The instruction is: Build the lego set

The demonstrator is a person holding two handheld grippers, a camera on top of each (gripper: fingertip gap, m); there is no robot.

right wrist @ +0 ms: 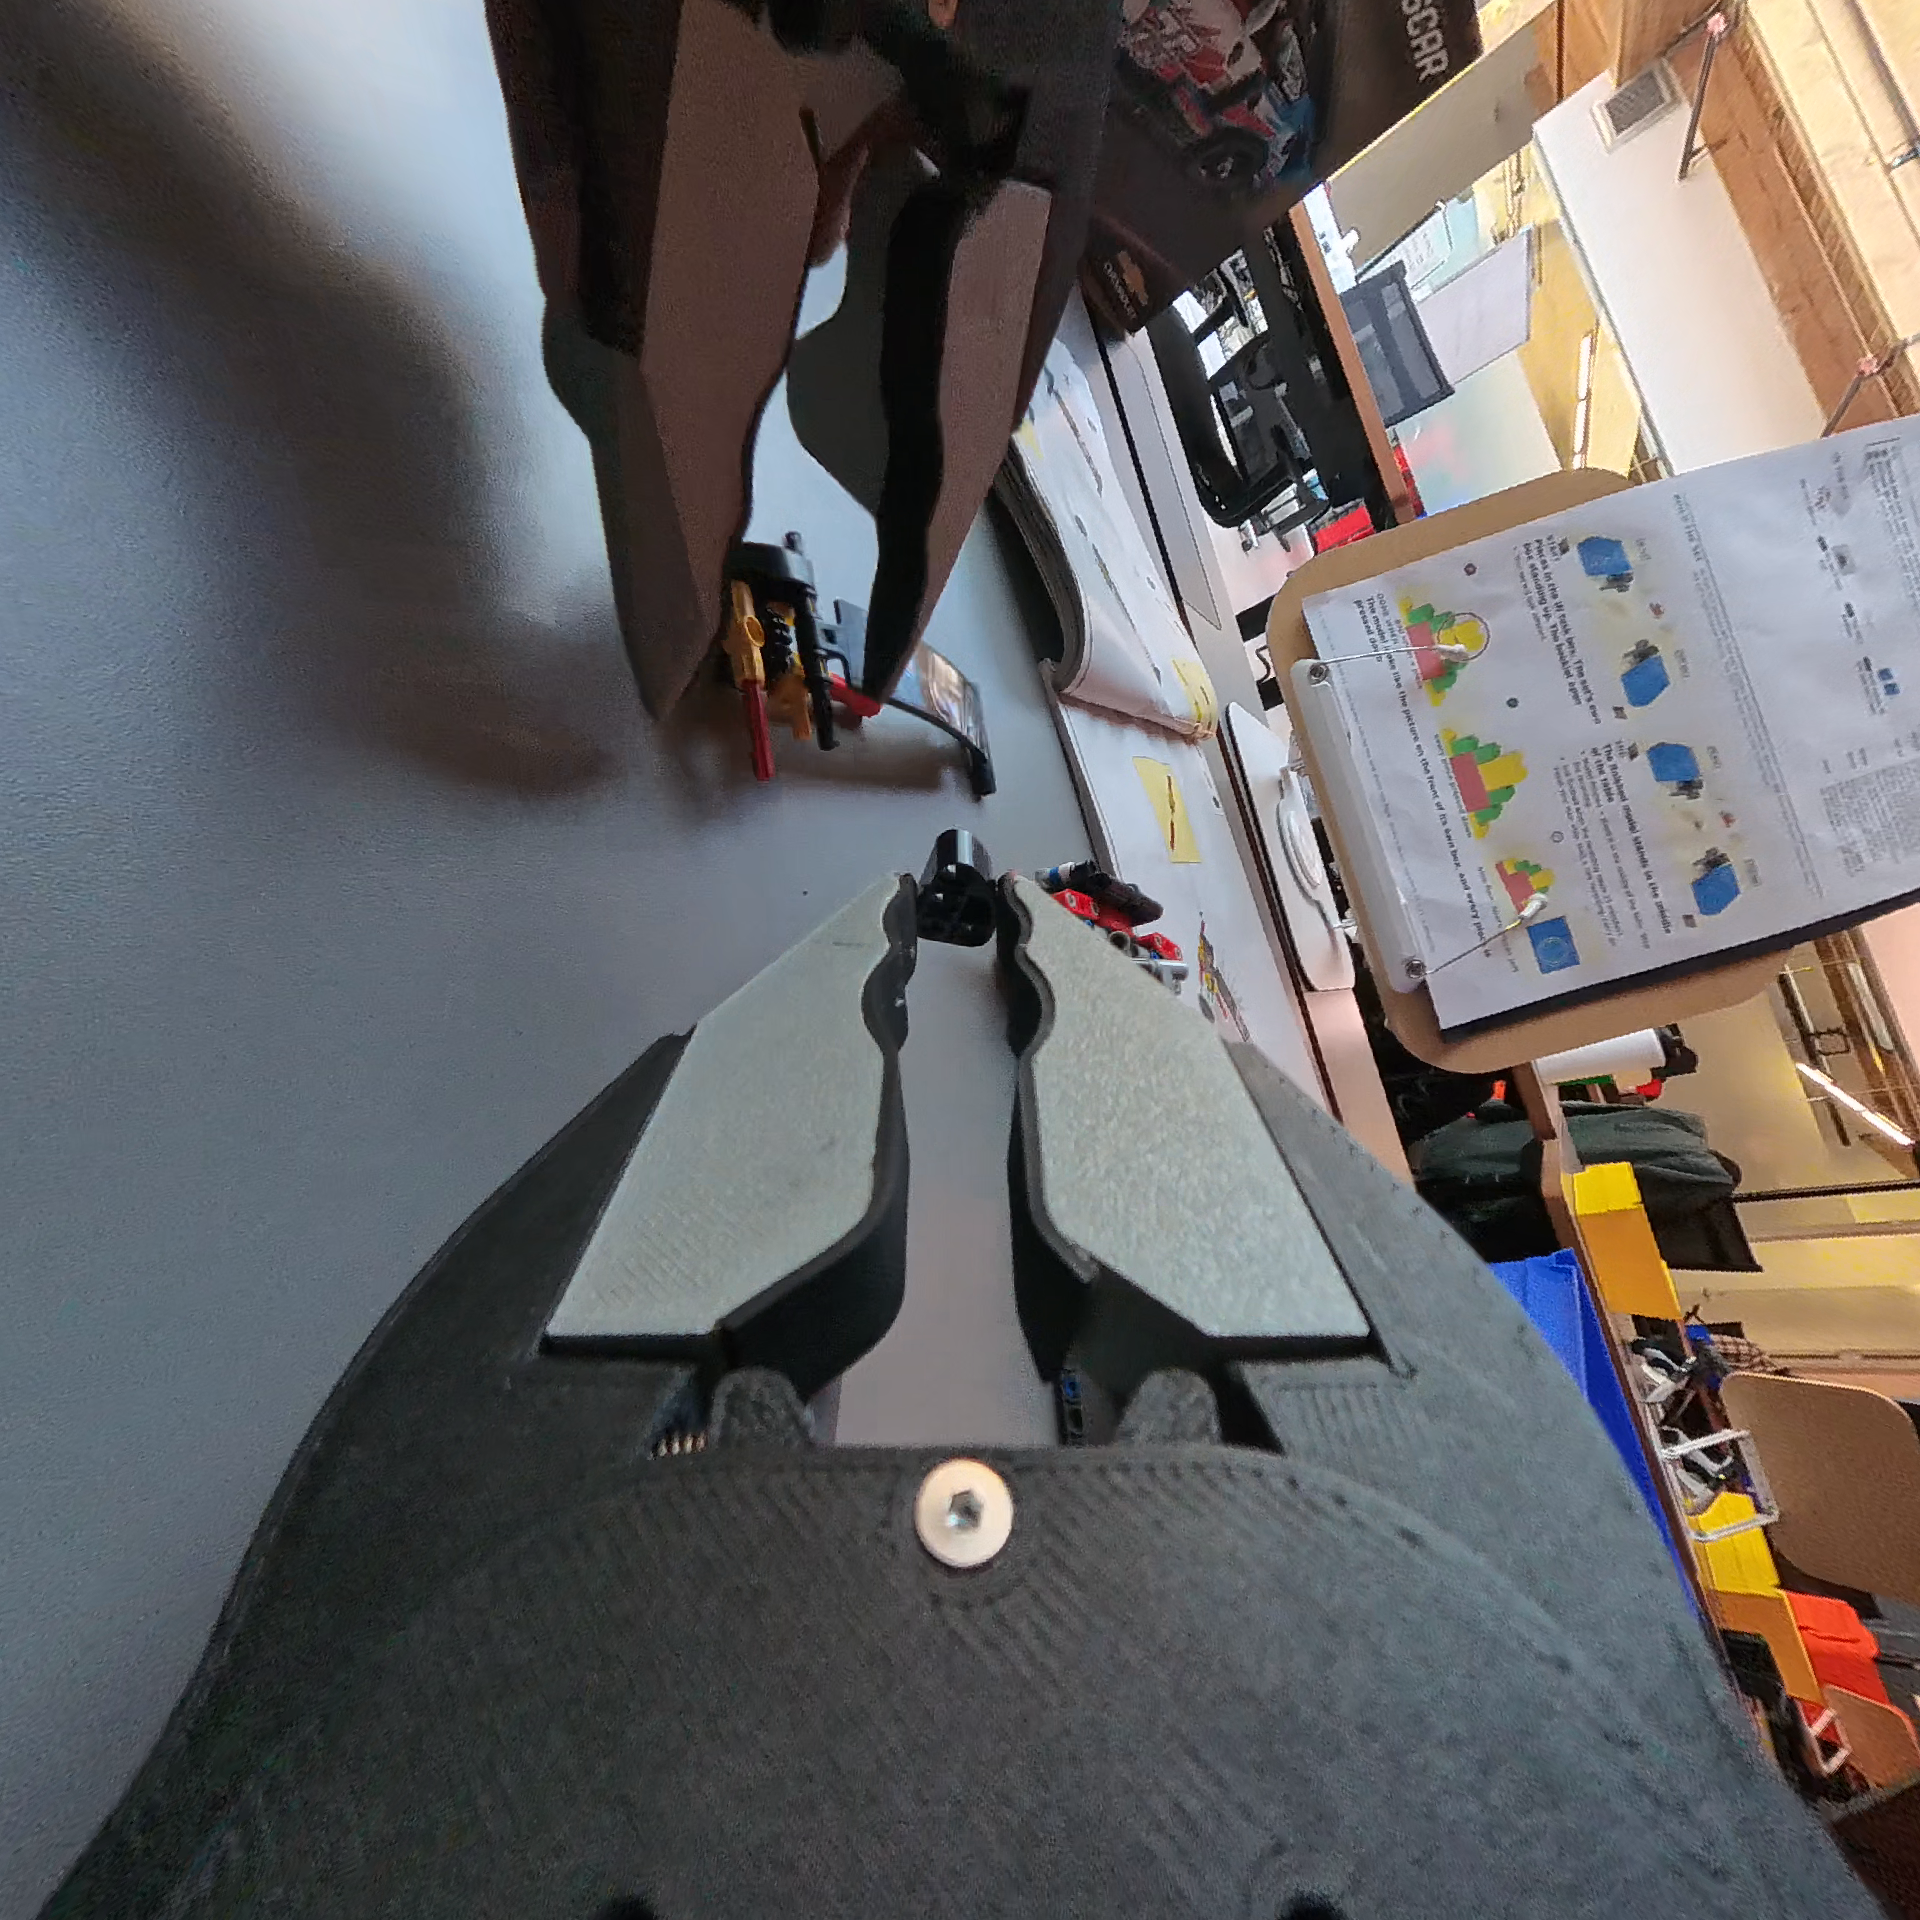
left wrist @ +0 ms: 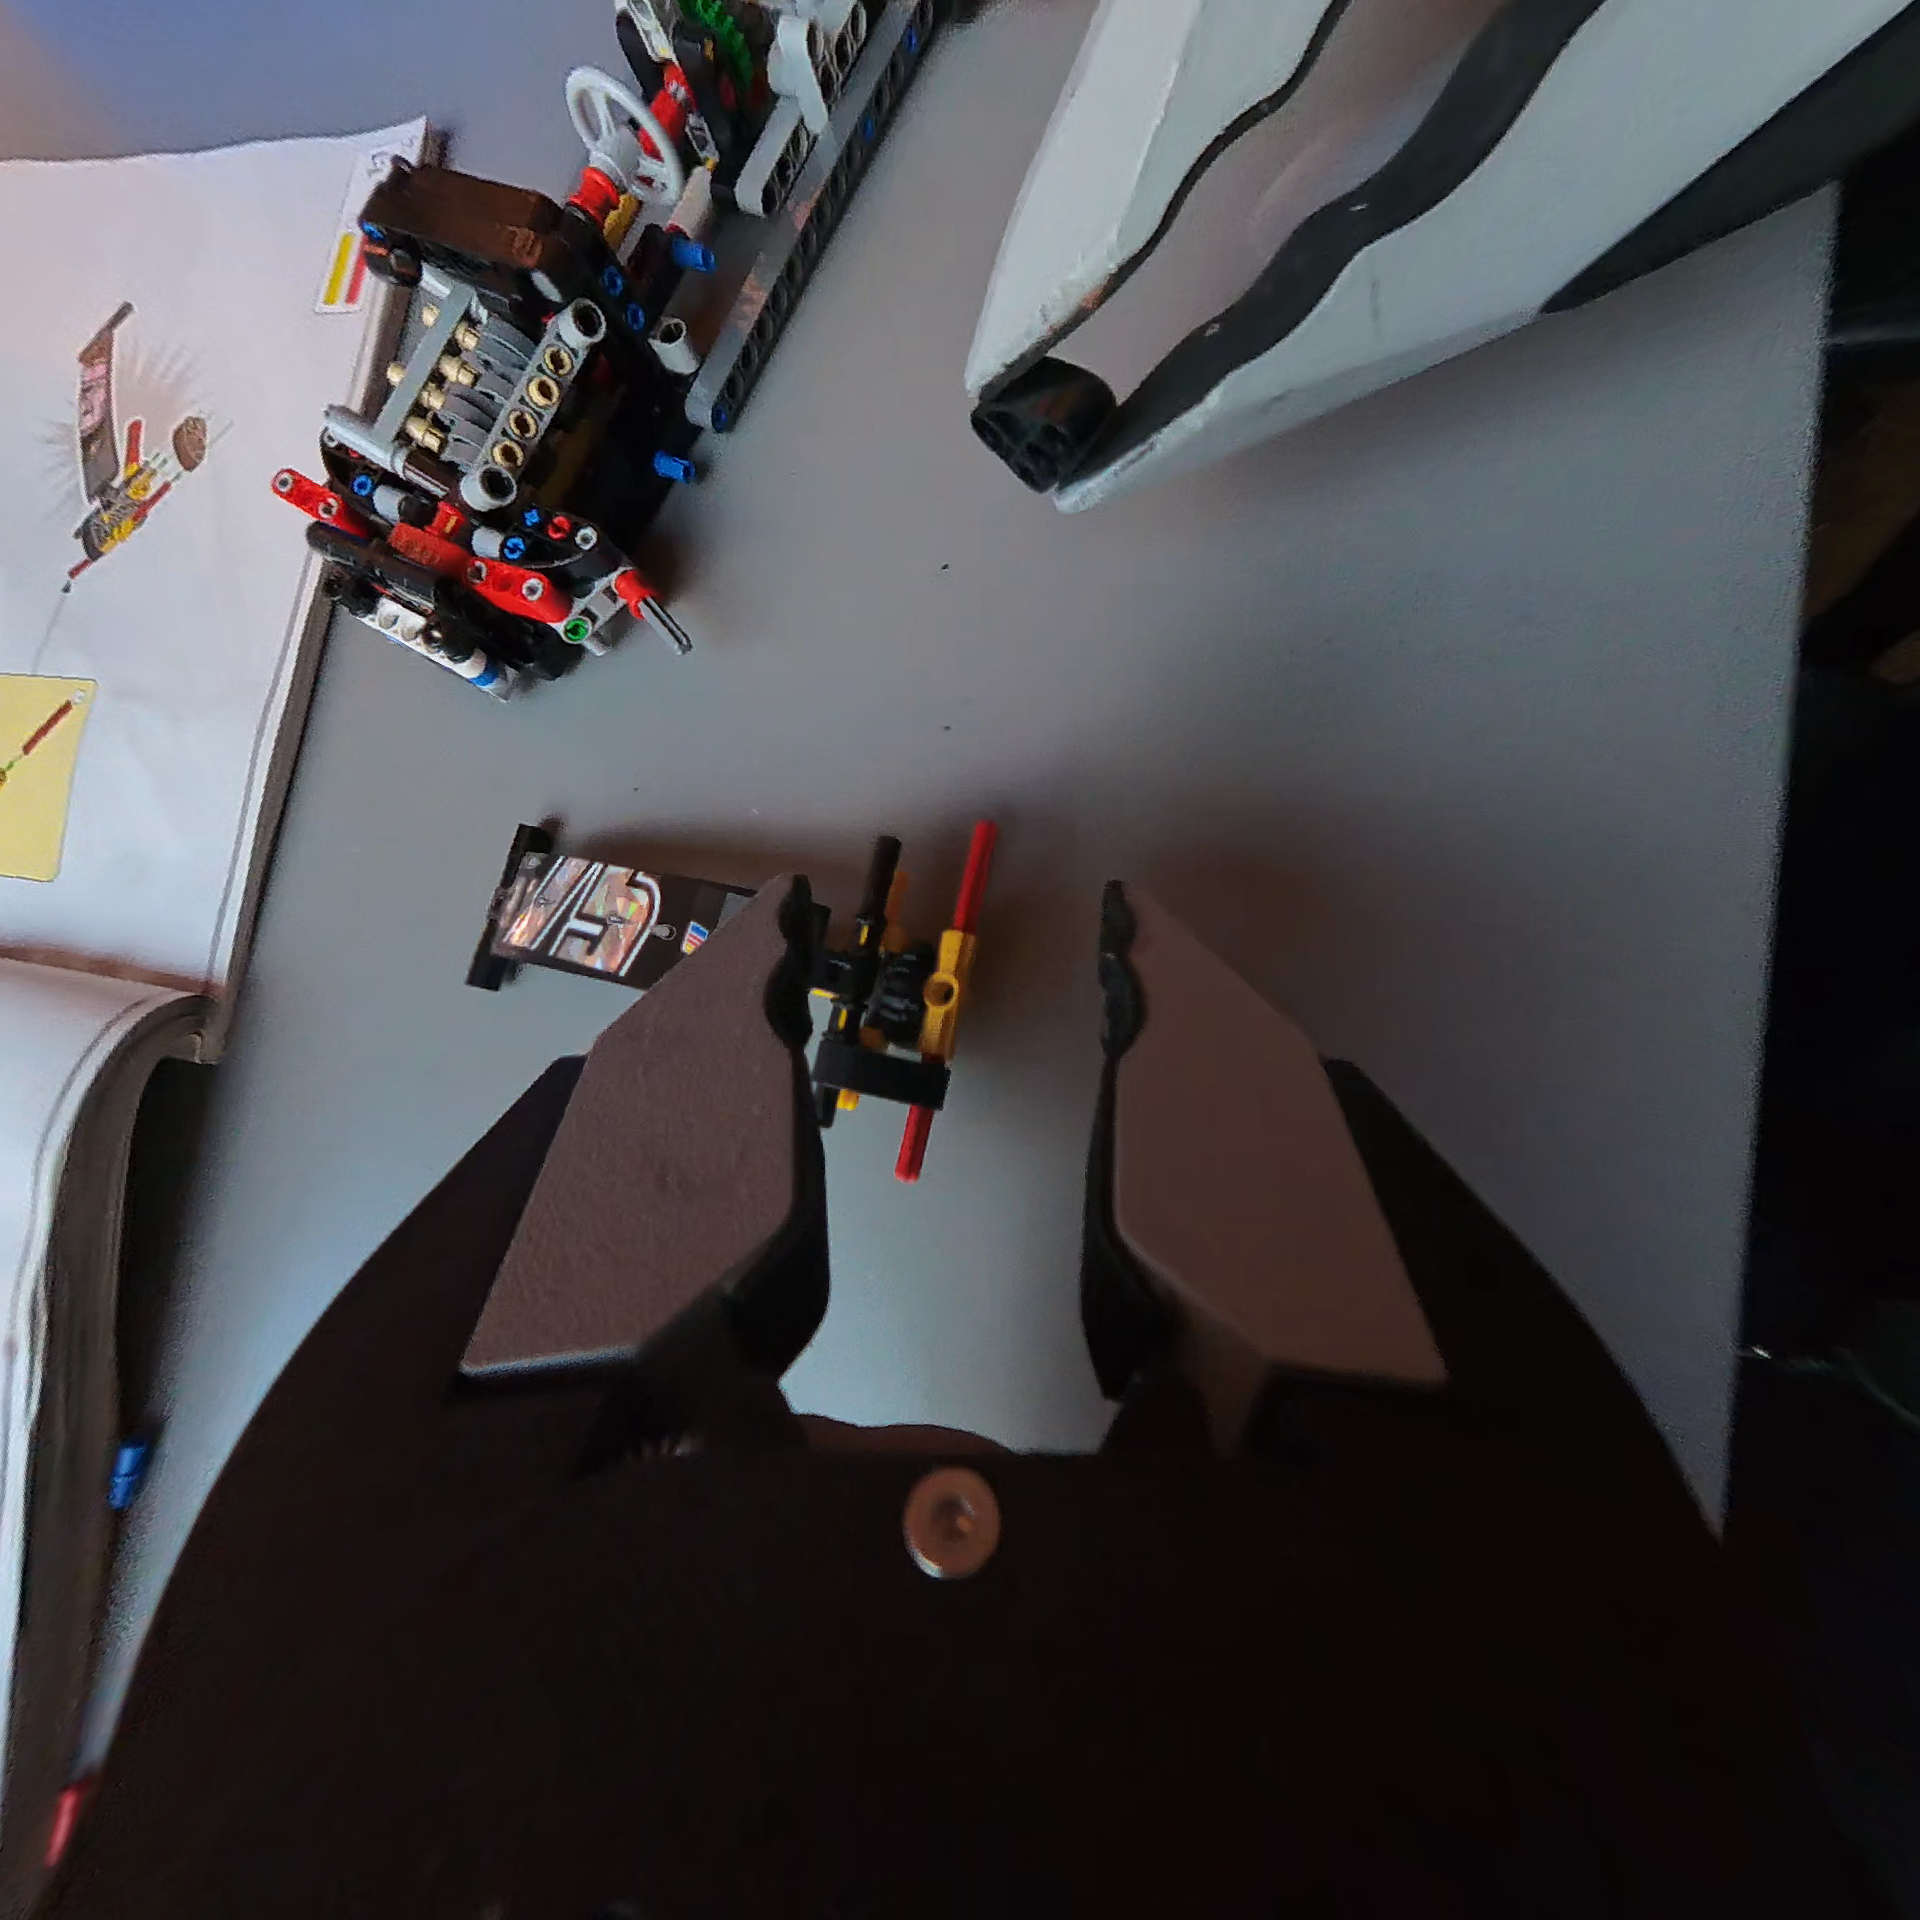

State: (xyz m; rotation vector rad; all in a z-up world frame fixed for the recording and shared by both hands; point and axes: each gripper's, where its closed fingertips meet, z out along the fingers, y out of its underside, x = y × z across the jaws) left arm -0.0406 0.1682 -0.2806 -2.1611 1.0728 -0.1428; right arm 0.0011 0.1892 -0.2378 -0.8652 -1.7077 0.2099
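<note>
Left tool (left wrist: 951, 971) has its fingers spread wide over a small yellow/black brick assembly (left wrist: 894, 997) w/ a red axle (left wrist: 961, 935) through it. It lies on the grey surface (left wrist: 1351, 779); the left finger looks to be just touching it, the right one is well clear, so nothing's gripped. A black sticker panel (left wrist: 582, 914) lies just beside it. Right tool (right wrist: 956, 909) is clamped on a small black connector piece (right wrist: 954, 899), both pads pressing it at the tips, held above the surface. Bigger half-built model (left wrist: 488, 436) sits further off, next to the open instruction booklet (left wrist: 156, 520).
</note>
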